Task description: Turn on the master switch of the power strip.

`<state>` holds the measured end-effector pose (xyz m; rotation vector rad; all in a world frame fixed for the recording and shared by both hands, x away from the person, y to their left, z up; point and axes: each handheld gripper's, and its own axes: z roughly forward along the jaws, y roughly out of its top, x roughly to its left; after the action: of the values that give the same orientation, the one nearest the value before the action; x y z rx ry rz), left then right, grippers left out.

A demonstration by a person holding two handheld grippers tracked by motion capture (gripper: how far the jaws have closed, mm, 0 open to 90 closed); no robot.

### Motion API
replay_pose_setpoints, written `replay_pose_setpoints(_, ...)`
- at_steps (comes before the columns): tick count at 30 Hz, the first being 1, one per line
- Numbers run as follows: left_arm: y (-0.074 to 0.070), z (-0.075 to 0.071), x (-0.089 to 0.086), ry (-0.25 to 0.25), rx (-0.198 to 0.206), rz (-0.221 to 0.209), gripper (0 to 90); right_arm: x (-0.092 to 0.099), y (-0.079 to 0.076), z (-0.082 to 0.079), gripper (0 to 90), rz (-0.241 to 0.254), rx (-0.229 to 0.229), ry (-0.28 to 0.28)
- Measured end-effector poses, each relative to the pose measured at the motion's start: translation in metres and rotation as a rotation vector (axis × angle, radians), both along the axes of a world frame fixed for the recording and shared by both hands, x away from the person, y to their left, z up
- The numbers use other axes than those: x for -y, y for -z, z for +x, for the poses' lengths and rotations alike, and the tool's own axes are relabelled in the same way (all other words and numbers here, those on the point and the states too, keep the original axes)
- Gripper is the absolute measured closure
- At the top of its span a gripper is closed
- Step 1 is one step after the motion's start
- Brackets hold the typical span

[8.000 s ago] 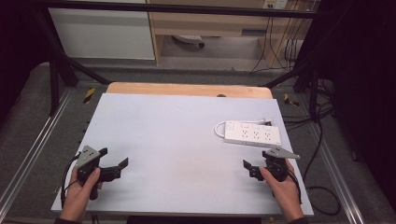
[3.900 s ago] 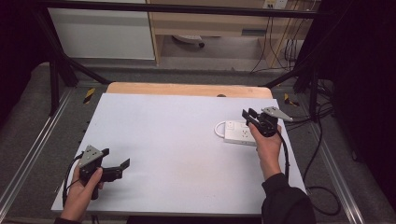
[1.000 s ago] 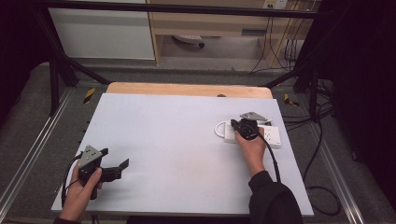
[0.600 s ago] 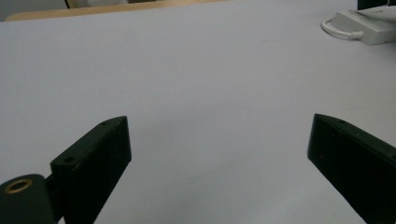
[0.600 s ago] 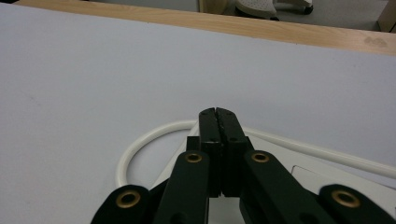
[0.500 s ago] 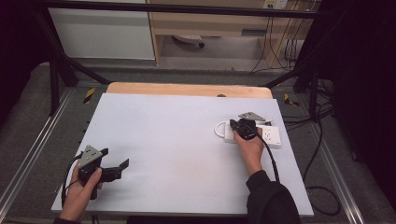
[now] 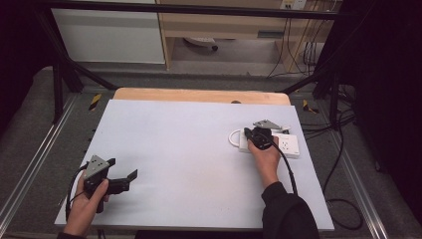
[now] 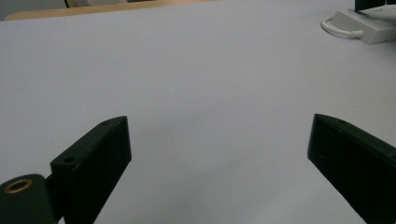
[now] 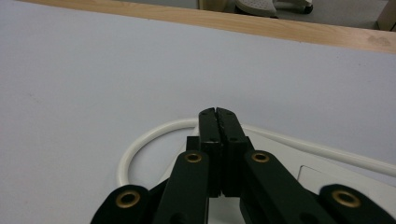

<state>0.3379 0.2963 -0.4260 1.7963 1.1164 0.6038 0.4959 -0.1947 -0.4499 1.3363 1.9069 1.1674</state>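
Observation:
A white power strip (image 7: pixel 287 145) lies on the right part of the pale table (image 7: pixel 189 149), and its white cable loop (image 7: pixel 232 138) curls off the left end. My right gripper (image 7: pixel 248 133) is shut, jaws pressed together with nothing between them. It sits over the strip's left end. In the right gripper view the closed tips (image 9: pixel 218 114) reach just past the strip (image 9: pixel 327 179) to the cable loop (image 9: pixel 140 147). My left gripper (image 7: pixel 122 168) is held near the front left corner, open and holding nothing. The strip (image 8: pixel 369 29) shows far off in the left gripper view.
A wooden strip (image 7: pixel 199 95) runs along the table's far edge. Black cables (image 7: pixel 343 149) trail over the floor on the right, and metal rails (image 7: pixel 30 169) flank the table. White cabinets (image 7: pixel 109 35) stand beyond it.
The right hand left the near right edge, went beyond the strip, then came down on the strip's left end; over the last second it has held still. The left hand has not moved.

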Motion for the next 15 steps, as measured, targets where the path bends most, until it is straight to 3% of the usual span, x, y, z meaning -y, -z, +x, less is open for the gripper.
replay_pose_setpoints(15, 0.0, -0.0002, 0.0002, 0.0, 0.002, 0.0, 6.1, -0.0015, 0.0026, -0.0009, 90.0, 0.003, -0.002, 0.012)
